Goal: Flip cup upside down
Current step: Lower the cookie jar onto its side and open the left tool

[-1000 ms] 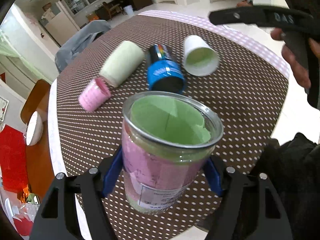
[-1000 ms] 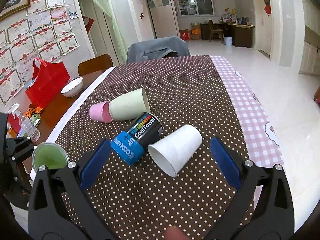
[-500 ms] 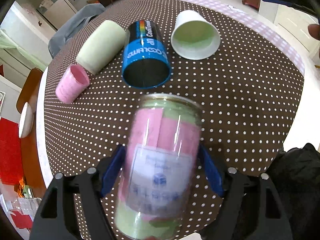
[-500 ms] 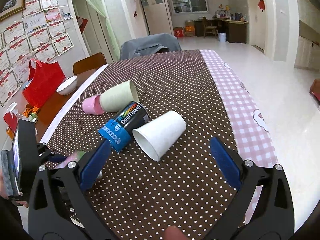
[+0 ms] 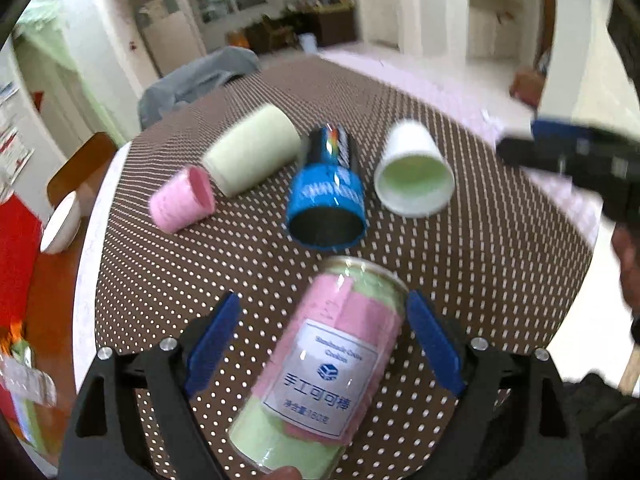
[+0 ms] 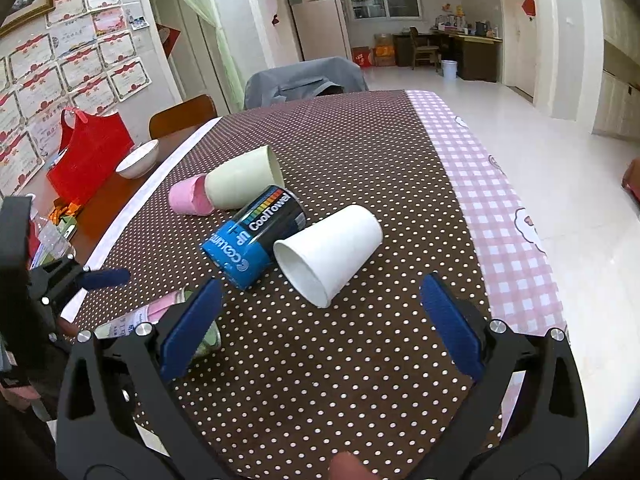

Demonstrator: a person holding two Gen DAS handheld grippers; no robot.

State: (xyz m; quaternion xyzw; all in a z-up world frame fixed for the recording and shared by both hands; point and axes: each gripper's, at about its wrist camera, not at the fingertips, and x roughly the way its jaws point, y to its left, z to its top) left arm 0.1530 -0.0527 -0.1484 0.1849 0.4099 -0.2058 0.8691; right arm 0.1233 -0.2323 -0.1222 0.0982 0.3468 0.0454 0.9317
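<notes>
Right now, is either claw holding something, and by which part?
Nothing is clamped. The left claw stands open around the jar, with a gap at one pad; the right claw is empty.

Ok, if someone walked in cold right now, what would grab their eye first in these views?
The clear jar lined in pink and green, mouth down between the left gripper pads, fills the left wrist view. Beyond it, four cups lie on their sides on the dotted tablecloth: pink, pale green, blue CoolTowel and white.

left hand-held gripper (image 5: 324, 344): black angular frame, silver screws, blue finger pads (image 5: 212, 344). right hand-held gripper (image 6: 320, 320): identical black frame, blue pads (image 6: 450, 324), silver screws. bare skin at lower edge; dark sleeve.
</notes>
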